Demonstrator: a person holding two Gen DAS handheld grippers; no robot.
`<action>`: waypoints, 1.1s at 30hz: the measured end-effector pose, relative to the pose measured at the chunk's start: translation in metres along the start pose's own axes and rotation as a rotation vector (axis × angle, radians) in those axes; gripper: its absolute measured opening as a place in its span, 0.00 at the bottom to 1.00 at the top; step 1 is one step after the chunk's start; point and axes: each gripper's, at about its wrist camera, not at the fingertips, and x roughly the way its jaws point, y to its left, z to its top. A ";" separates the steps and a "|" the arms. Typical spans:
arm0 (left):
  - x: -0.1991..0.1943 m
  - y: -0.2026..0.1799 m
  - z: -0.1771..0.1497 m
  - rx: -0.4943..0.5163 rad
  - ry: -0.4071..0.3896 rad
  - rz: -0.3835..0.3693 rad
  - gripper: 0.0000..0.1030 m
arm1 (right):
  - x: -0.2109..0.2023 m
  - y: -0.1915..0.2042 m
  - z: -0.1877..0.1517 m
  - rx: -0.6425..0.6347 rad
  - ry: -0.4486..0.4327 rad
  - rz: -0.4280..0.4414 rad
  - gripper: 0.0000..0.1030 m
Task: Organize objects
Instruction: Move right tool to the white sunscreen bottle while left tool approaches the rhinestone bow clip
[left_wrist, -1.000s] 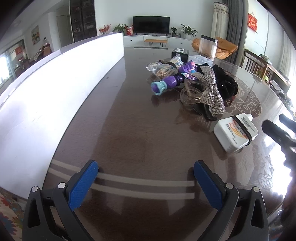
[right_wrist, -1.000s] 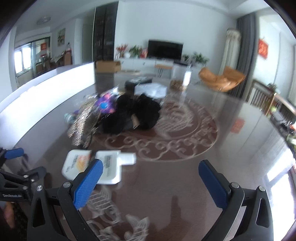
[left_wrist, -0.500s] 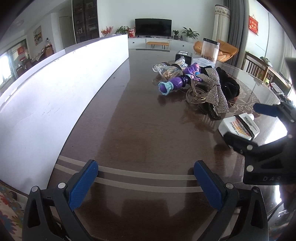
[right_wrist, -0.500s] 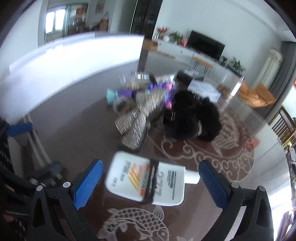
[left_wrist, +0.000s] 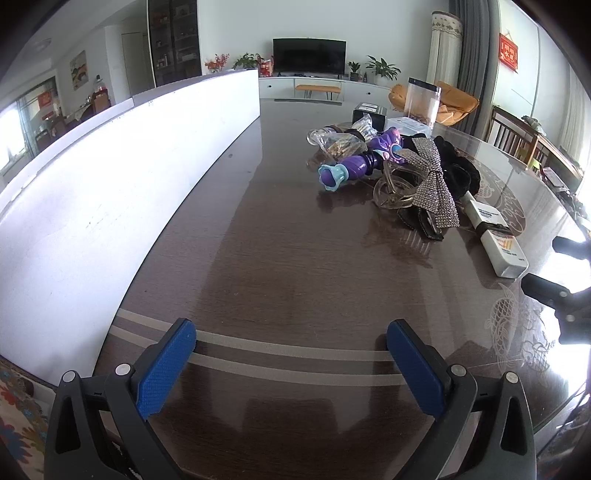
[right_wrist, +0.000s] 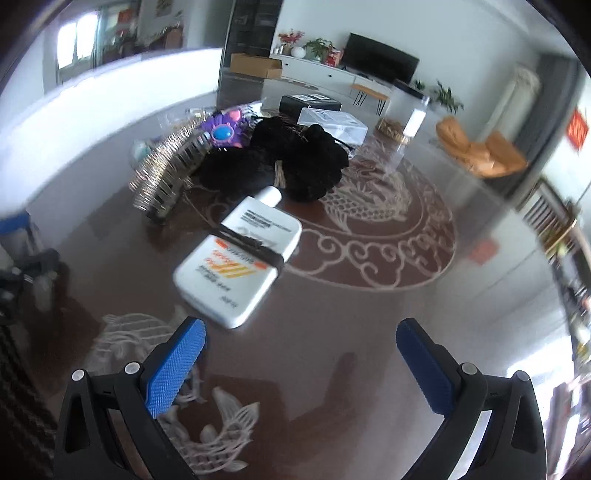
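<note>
A pile of objects lies on the dark wooden table: a purple toy, a silver sequined bow clip, black scrunchies, a clear hair claw and a white flat bottle with a black band around it. My left gripper is open and empty over bare table, well short of the pile. My right gripper is open and empty, just short of the white bottle's base.
A long white panel runs along the table's left side. Behind the pile stand a clear canister, a clear lidded box, a black box and a clear bag of snacks.
My right gripper has swung right and drawn back a little; the white bottle now lies up and left of its jaws. My left gripper has hardly moved.
</note>
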 end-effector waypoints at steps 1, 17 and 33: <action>0.000 0.000 0.000 -0.001 0.000 0.000 1.00 | -0.001 0.000 0.002 0.019 -0.004 0.027 1.00; 0.001 -0.002 0.000 -0.006 -0.003 0.010 1.00 | 0.044 0.010 0.036 0.134 0.029 0.134 1.00; -0.003 -0.004 -0.006 0.021 -0.003 -0.011 1.00 | 0.054 0.004 0.040 0.076 0.030 0.160 1.00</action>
